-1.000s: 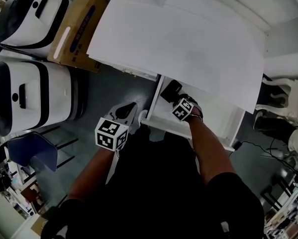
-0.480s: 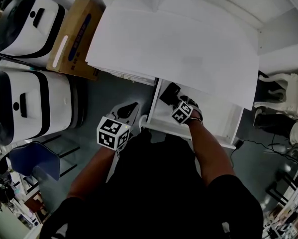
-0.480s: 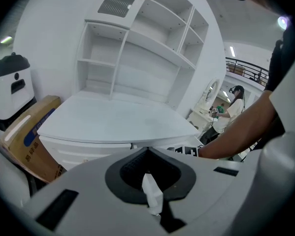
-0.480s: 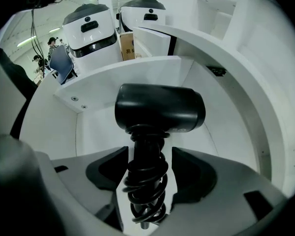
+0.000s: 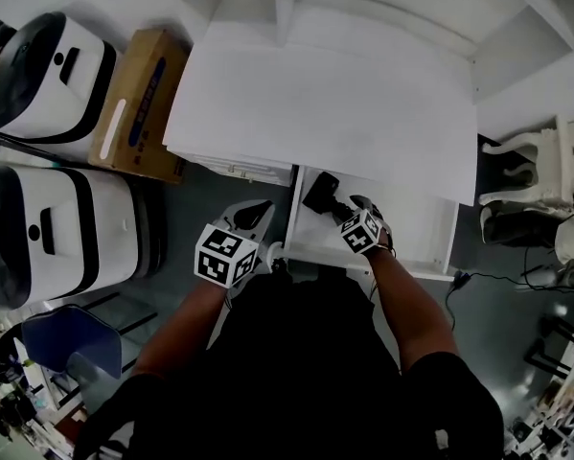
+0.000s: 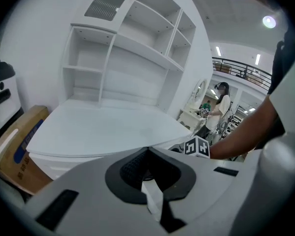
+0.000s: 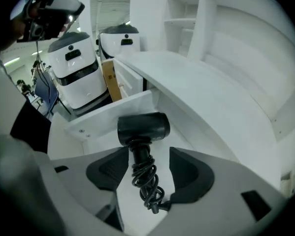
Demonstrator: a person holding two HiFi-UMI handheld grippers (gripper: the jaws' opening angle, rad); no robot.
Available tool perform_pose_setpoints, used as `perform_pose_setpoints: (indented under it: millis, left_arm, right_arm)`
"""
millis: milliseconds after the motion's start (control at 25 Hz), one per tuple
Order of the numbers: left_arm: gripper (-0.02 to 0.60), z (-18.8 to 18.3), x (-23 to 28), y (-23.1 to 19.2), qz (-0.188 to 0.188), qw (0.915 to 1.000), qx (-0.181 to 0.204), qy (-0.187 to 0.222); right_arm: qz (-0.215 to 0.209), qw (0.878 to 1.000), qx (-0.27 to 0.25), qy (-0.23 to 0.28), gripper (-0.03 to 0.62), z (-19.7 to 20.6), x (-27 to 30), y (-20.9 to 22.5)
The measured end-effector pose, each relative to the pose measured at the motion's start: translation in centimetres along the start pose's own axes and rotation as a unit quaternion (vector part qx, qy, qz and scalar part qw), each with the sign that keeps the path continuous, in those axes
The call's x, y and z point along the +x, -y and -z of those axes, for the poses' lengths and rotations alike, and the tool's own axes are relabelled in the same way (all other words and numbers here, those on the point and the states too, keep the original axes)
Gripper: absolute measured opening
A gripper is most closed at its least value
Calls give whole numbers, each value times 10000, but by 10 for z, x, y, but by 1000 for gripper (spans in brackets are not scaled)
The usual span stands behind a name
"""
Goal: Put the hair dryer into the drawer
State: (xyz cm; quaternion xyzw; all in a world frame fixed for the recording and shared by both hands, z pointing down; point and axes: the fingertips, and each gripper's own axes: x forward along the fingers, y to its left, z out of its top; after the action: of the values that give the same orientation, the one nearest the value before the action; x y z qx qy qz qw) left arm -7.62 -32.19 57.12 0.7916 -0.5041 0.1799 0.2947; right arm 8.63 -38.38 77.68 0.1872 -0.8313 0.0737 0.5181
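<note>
Two empty grippers: the right gripper, jaws just spread wide, hangs over the black hair dryer lying in the open drawer, seemingly let go there; the left gripper idles clenched at left.

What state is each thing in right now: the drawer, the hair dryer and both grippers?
Drawer: open, pulled out.
Hair dryer: lying inside the drawer, let go.
Cord: bundled in coils against the hair dryer.
Right gripper: open, jaws just been opening; the cord lies between them, untouched by the pads.
Left gripper: shut, nothing between the jaws.
</note>
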Motion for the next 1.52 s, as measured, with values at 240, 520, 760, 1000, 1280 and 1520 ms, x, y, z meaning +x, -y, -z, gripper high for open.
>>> perform_pose_setpoints:
  millis: [240, 520, 760, 1000, 1280, 1520]
  left_arm:
    - [9, -11, -6, -1, 139, 9997, 155, 140]
    - [9, -30, -21, 11, 465, 9971, 476, 360]
    - [9, -38, -28, 35, 889, 9926, 689, 466]
    - [9, -44, -34, 57, 1152, 9875, 922, 561]
    - [9, -60, -48, 74, 1090, 9858, 943, 860]
    - [9, -61, -54, 98, 1015, 9855, 877, 1039]
  right_arm:
    - [39, 9824, 1602, 957, 261, -30, -53, -1]
    - [16, 9169, 3036, 2591, 32, -75, -149, -8]
    - [-221, 8752, 3385, 3450, 26, -101, -216, -22]
    - [-220, 8521, 3452, 3929, 26, -116, -260, -34]
    - [-151, 8409, 3372, 4229, 26, -115, -287, -34]
    - [-162, 8463, 3307, 4174, 26, -96, -301, -39]
